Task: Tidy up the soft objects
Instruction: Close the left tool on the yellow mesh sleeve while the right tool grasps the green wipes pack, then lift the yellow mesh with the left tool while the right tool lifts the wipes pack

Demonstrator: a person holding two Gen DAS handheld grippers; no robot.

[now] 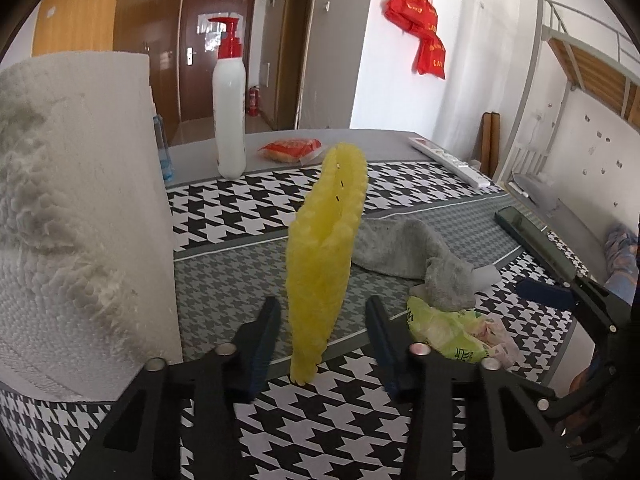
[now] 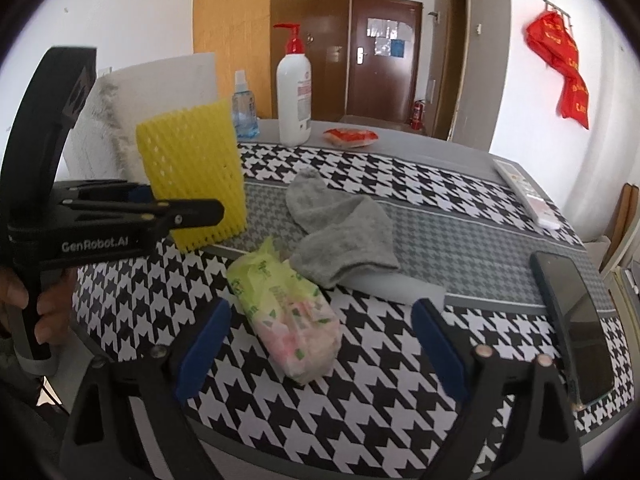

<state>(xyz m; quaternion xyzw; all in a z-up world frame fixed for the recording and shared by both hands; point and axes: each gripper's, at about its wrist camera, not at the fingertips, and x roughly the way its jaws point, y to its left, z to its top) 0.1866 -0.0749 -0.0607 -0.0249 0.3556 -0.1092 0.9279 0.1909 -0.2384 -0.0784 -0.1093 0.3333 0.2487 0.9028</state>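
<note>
A yellow foam net sleeve (image 1: 326, 256) stands upright on the houndstooth tablecloth between the fingers of my left gripper (image 1: 320, 336), whose jaws are open on either side of it without touching. It also shows in the right wrist view (image 2: 192, 176), beside the left gripper (image 2: 192, 210). A grey sock (image 2: 340, 236) lies crumpled mid-table; it also shows in the left wrist view (image 1: 416, 260). A green-and-pink plastic packet (image 2: 292, 320) lies between the fingers of my open right gripper (image 2: 320, 344); it also shows in the left wrist view (image 1: 452, 332).
A white paper towel roll (image 1: 76, 208) stands close at the left. A white pump bottle (image 2: 294, 92), a blue spray bottle (image 2: 244, 108) and a red snack packet (image 2: 352, 136) stand at the back. A phone (image 2: 572, 320) and a remote (image 2: 528, 196) lie at the right.
</note>
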